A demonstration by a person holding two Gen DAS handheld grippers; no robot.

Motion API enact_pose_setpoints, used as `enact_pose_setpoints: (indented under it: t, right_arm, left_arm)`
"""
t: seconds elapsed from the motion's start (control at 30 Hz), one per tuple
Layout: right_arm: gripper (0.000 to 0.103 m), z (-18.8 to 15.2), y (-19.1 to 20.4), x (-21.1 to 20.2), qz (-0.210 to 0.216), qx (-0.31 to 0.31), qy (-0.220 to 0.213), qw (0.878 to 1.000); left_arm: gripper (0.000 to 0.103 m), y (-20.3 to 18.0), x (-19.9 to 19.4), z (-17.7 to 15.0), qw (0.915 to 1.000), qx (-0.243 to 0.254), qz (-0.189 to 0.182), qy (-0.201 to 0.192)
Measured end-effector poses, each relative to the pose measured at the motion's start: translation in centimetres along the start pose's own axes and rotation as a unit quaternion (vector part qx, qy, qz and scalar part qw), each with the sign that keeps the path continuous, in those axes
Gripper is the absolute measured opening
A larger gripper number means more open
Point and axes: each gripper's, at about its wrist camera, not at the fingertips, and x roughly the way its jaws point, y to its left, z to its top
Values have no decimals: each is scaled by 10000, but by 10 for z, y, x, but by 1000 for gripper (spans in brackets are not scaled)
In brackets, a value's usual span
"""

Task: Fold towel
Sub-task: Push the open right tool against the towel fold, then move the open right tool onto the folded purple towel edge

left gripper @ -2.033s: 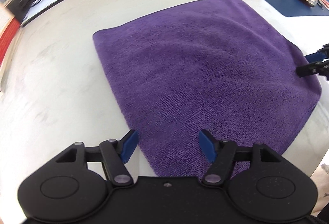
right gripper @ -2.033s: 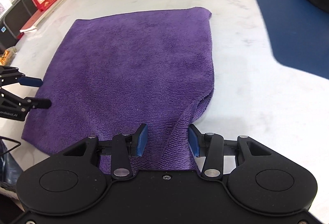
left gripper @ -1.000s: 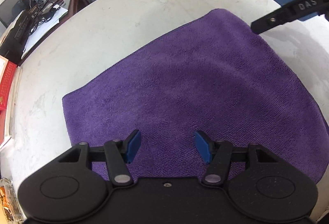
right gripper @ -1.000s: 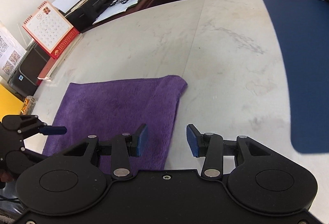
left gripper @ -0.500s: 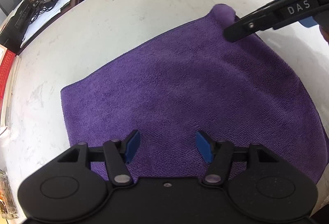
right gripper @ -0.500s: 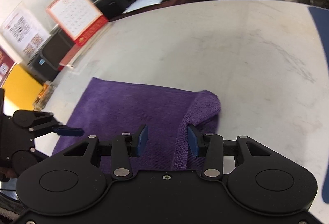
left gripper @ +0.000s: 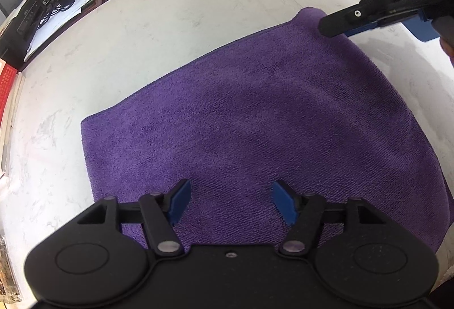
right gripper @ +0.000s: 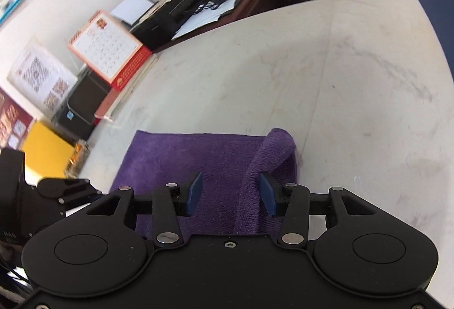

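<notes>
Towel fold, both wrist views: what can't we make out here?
- Towel near edge: left view, hidden under the left gripper body.
- Right gripper contact: right view, raised corner lies against one pad; a pinch can't be told.
- Towel's left part: right view, cut off behind the gripper bodies.
- Calendar print: right view, blurred.

Both tools agape, angled downward

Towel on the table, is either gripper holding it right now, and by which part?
Neither grips the towel. The right gripper straddles its raised far corner, pads not pinching. The left gripper is open above the near edge.
</notes>
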Motion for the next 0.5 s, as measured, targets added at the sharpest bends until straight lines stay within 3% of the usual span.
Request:
enact_pose_setpoints:
  t: [0.1,0.33,0.5]
  right_arm:
    - [43,-1,-6,4,294,327,-64,9990]
    - [46,3,30,28,1055,-126,214,9941]
    - [48,0,34,11,1226,-170,76,9923]
  left_arm:
    - [63,0,0,0,10000,-7,0,4]
    - [64,-1,-1,0,10000,-14,29,-7]
    - [64,-2,-2,-1,10000,3,45,-34]
